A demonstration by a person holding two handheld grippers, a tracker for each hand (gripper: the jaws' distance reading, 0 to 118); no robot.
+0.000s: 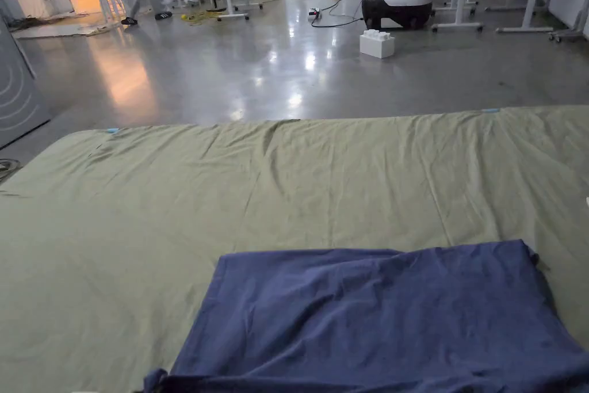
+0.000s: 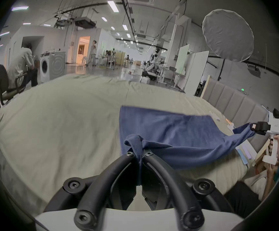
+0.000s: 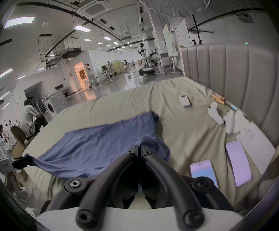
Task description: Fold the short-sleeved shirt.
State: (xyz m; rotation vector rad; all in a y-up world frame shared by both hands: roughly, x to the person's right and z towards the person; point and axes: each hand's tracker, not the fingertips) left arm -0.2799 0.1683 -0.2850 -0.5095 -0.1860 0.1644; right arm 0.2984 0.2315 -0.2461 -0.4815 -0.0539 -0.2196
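Observation:
The blue short-sleeved shirt lies on the olive-green bed sheet near the front edge, its far hem flat. In the left gripper view my left gripper is shut on a bunched near corner of the shirt. The right gripper shows at the far right of that view, pinching the other corner, with the cloth stretched between them. In the right gripper view my right gripper is shut on shirt fabric, and the left gripper holds the far end.
Two phones, a white remote and white socks lie on the sheet near the padded headboard. A person sits on a chair by a washing machine. Another person walks far off on the shiny floor.

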